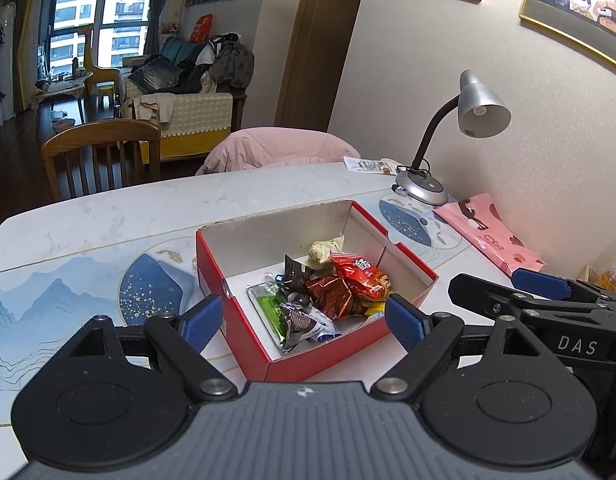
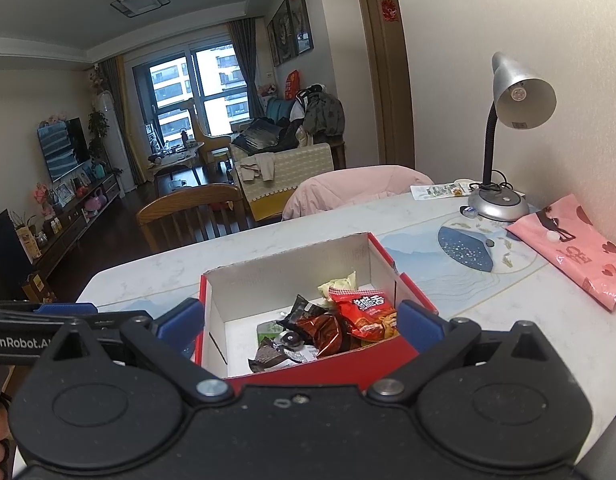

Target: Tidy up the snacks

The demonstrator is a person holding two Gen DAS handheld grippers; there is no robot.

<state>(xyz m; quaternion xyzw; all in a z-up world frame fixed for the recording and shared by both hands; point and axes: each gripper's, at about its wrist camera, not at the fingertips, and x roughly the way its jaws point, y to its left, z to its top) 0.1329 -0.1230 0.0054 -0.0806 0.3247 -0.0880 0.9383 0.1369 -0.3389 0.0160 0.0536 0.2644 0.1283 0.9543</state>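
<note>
A red cardboard box (image 1: 211,272) (image 2: 201,320) with a white inside stands on the table, holding several snack packets: a red one (image 1: 358,274) (image 2: 364,312), a brown one (image 1: 332,298) (image 2: 326,334), a green one (image 1: 269,306), dark ones (image 1: 297,320) (image 2: 271,354) and a pale one (image 1: 324,252) (image 2: 340,284). My left gripper (image 1: 303,320) hovers in front of the box, open, nothing between its blue pads. My right gripper (image 2: 299,326) is likewise open and empty before the box. The right gripper's fingers (image 1: 542,284) show in the left wrist view.
A grey desk lamp (image 1: 480,108) (image 2: 516,96) stands at the table's far right by the wall. A pink packet (image 1: 488,236) (image 2: 576,244) lies to the right of the box. A white wrapper (image 1: 368,166) (image 2: 440,191) lies at the far edge. Chairs (image 1: 99,148) stand behind the table.
</note>
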